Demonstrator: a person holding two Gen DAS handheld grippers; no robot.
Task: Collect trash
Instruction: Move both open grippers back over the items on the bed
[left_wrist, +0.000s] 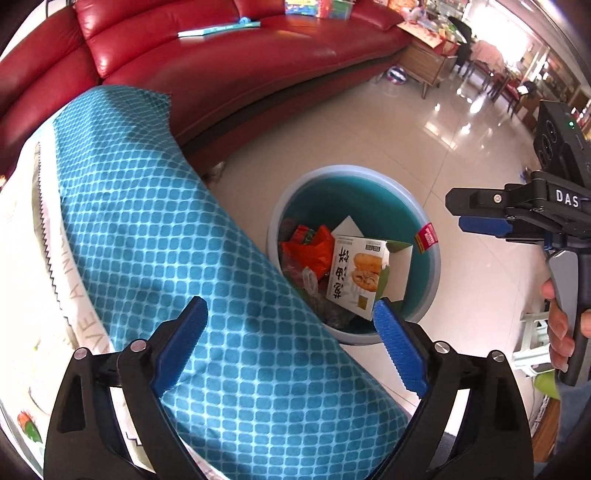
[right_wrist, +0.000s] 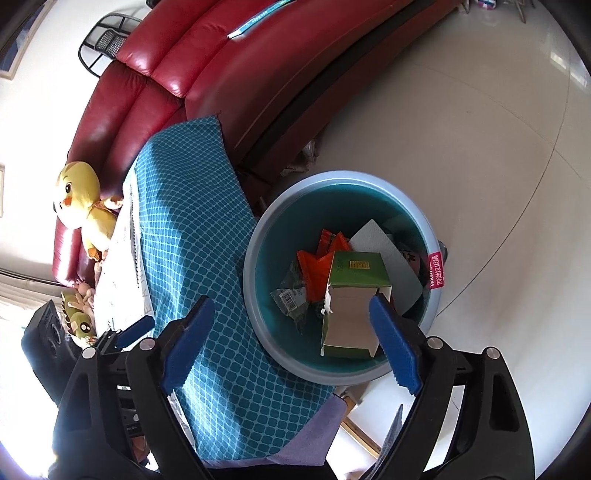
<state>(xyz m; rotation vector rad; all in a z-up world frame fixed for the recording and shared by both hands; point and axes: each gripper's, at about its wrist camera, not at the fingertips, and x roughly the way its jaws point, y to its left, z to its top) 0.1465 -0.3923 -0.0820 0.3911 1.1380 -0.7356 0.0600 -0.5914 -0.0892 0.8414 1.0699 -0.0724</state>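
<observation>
Cardboard box (right_wrist: 351, 317) lies in round plastic bin (right_wrist: 255, 258) beside quilted cloth (right_wrist: 192, 221).

The bin (right_wrist: 258, 236) stands on the floor (right_wrist: 480, 147), just beside the cloth-covered table (right_wrist: 192, 221) and before the sofa (right_wrist: 207, 66); in it lie a box (right_wrist: 354, 273), wrappers (right_wrist: 314, 266) left of the box, and a sheet (right_wrist: 391, 251) behind it; a book (left_wrist: 218, 28) lies on the sofa seat; a plush duck (right_wrist: 79, 206) sits at the sofa's end, behind the table; both grippers hang above the bin, left gripper (left_wrist: 290, 345) over the table edge, right gripper (right_wrist: 291, 341) over the box.
</observation>
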